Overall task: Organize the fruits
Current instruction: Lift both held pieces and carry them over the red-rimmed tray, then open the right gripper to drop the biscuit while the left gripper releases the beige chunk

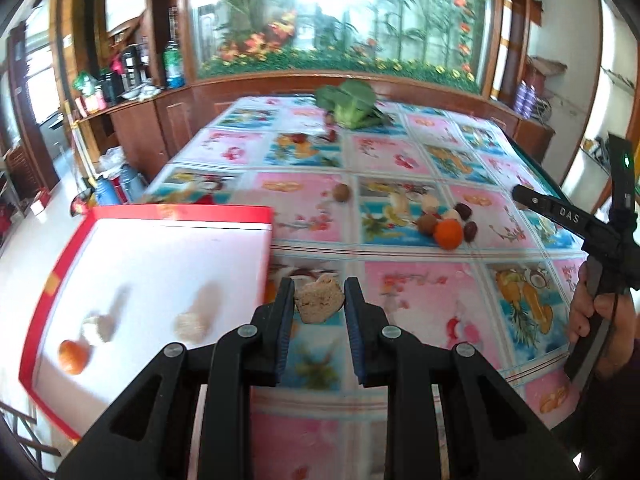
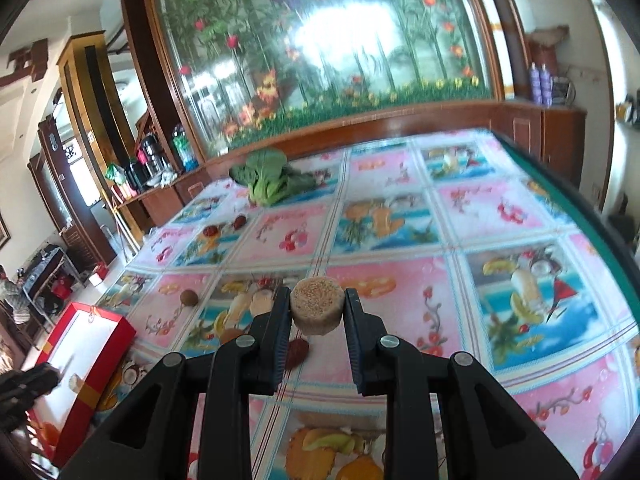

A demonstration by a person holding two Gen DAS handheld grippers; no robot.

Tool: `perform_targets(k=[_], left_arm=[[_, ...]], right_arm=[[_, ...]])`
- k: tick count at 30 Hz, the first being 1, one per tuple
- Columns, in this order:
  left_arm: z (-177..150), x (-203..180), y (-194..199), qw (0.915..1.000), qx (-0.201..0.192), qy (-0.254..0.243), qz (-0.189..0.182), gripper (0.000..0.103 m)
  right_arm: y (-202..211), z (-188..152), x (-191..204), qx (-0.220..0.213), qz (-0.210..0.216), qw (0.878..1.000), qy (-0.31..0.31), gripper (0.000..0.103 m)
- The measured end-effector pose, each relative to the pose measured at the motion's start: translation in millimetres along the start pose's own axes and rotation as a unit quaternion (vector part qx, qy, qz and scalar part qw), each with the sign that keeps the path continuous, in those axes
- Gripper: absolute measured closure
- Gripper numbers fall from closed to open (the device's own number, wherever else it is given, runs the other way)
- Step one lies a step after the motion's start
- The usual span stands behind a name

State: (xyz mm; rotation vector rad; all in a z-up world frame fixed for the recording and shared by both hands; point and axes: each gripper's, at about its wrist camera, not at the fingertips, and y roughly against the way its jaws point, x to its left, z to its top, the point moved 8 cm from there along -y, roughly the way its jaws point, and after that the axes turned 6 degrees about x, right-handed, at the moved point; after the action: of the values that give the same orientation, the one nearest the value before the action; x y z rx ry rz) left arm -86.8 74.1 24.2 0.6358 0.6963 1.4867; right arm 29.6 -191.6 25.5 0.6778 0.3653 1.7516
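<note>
My left gripper (image 1: 320,292) is shut on a rough tan chunk (image 1: 320,308), held above the tablecloth just right of a red-rimmed white box (image 1: 180,213). In the box lie an orange fruit (image 1: 74,356), a pale piece (image 1: 98,326) and a tan round cake (image 1: 194,320). My right gripper (image 2: 318,300) is shut on a round tan cake (image 2: 318,314) over the middle of the table. Loose on the cloth are an orange (image 1: 448,234), a brown ball (image 1: 426,224), dark red dates (image 1: 464,210) and another brown ball (image 1: 342,192).
A leafy green vegetable (image 1: 352,104) lies at the table's far end, with red dates (image 2: 209,231) near it. A hand (image 1: 592,308) holds the right gripper's finger (image 1: 556,212) at the right edge. A wooden cabinet and flower mural stand behind; the table's right edge (image 2: 560,200) drops off.
</note>
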Motion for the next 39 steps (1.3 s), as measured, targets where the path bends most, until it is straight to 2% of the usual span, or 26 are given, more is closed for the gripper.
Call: perform_targets(k=[2,6,10,15,18,23,28,31,39], left_arm=[[-1.7,13.9,8.7,0.9999,-0.008,0.011,0.005,0.076],[-3.4,46.7,25.9,0.9987,-0.028,0.038,0.016,0.076],[-6.2,91.8,45.1,0.9950,-0.050,0.073,0.045,0.076],[-16.3,143.7,58.8,0.9883,-0.063,0.114,0.080,0.076],[-24.8,166.3,59.5,0.9853,-0.061,0.132,0.090,0.076],[-42.3,192.5,54.9,0.9825,-0.047,0.150,0.100,0.076],[-56.6,212.9,43.9,0.9797,-0.031,0.163,0.113,0.076],[-61.6,219.6,37.7,0.9785,-0.024,0.161,0.127,0.076],[-69.4,218.5,22.0,0.9810,-0.003,0.145,0.129,0.076]], right_arm=[[0.4,0.4,4.3,-0.007,0.003,1.000,-0.002,0.078],[-7.9,-6.9,22.4,0.016,0.045,0.999,-0.018,0.078],[-14.5,-17.1,60.2,0.041,0.109,0.993,-0.038,0.079],[-20.8,-41.8,146.9,0.074,0.182,0.981,0.000,0.079],[-20.0,-57.6,196.6,0.091,0.217,0.971,0.034,0.079],[-4.6,-94.0,282.7,0.115,0.265,0.949,0.127,0.079],[-4.4,-115.5,321.8,0.144,0.283,0.932,0.177,0.079],[-10.1,-125.9,331.1,0.166,0.280,0.924,0.200,0.079],[-22.1,-156.4,340.2,0.215,0.249,0.915,0.235,0.079]])
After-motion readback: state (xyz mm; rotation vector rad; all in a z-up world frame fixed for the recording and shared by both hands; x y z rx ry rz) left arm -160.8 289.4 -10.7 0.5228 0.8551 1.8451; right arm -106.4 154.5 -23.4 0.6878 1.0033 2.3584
